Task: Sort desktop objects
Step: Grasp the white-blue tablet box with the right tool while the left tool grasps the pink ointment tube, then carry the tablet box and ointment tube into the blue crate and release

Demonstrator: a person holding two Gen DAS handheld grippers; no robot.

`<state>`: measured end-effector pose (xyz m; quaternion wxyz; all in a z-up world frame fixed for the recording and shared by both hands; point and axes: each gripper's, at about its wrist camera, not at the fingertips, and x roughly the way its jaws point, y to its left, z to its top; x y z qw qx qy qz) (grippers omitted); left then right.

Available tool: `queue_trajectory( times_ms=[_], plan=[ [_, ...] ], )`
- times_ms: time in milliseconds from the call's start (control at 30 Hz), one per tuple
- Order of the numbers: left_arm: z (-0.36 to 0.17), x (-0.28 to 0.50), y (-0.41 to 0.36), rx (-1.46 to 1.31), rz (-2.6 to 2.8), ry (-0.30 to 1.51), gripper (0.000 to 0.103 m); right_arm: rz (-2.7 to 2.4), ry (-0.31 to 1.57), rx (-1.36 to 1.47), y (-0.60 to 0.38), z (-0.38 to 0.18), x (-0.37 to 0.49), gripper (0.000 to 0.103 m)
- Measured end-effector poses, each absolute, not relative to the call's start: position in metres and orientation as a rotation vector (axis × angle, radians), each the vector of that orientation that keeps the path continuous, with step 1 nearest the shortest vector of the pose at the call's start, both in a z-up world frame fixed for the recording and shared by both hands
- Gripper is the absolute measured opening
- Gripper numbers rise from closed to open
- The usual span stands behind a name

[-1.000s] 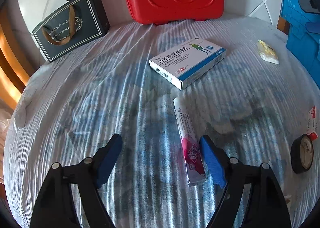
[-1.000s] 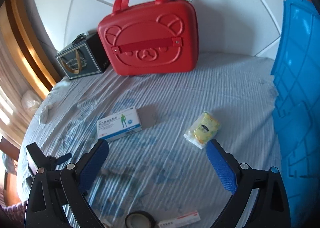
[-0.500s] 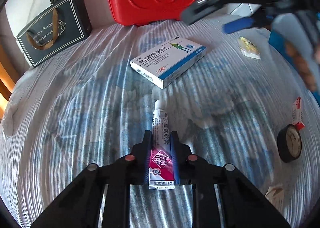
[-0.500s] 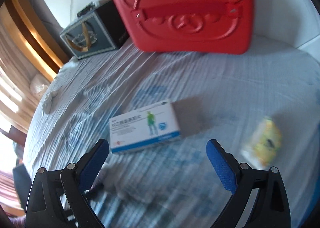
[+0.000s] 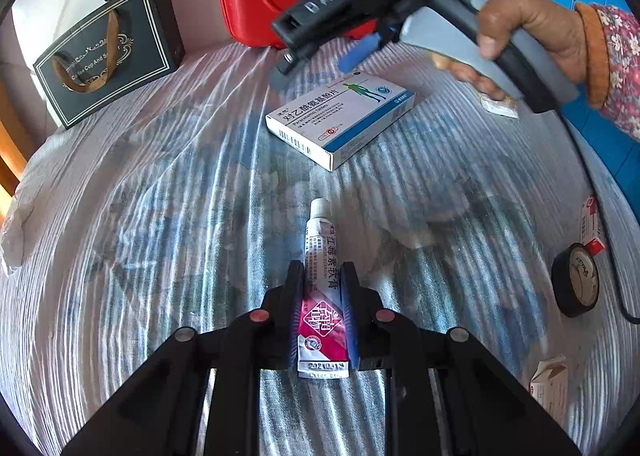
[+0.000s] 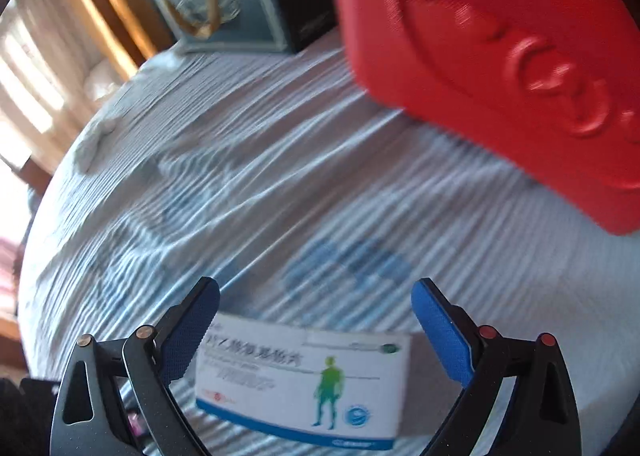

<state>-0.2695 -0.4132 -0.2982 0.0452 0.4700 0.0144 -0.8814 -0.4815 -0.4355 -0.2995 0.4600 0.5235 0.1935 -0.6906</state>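
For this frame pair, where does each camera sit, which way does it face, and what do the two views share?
Left wrist: on the left gripper, looking steeply down along its fingers, shut on the ointment tube; also shows the person's hand carrying the right gripper.
Right wrist: on the right gripper, tilted down over the medicine box between its open fingers; a dark corner of the left gripper shows at bottom left.
Shared: medicine box, red case, dark gift bag, striped cloth.

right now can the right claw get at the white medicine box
Probably yes. The right claw is open and poised just over the medicine box, whose width sits between the blue pads with nothing lying between them. The left claw is shut on the ointment tube, apart from the box.
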Motion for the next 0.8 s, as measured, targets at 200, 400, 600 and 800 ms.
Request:
queue_trajectory(
  times_ms=[200, 400, 600, 800],
  plan=[
    [-0.298, -0.268, -0.416, 1.438, -2.712, 0.056, 0.019, -1.456, 0.745, 1.274, -0.399, -0.309, -0.429, 0.098],
    [-0.298, -0.269, -0.418, 1.449, -2.717, 0.038, 0.019, -1.539, 0.866, 1.103, -0.400, -0.309, -0.410, 0.091],
    [-0.299, -0.265, -0.419, 1.431, -2.721, 0.053, 0.018, -1.581, 0.918, 1.071, -0.413, -0.303, -0.396, 0.077],
    [-0.289, -0.257, -0.417, 1.411, -2.713, 0.002, 0.018, -1.773, 0.787, 1.051, -0.378, -0.275, -0.382, 0.077]
  ],
)
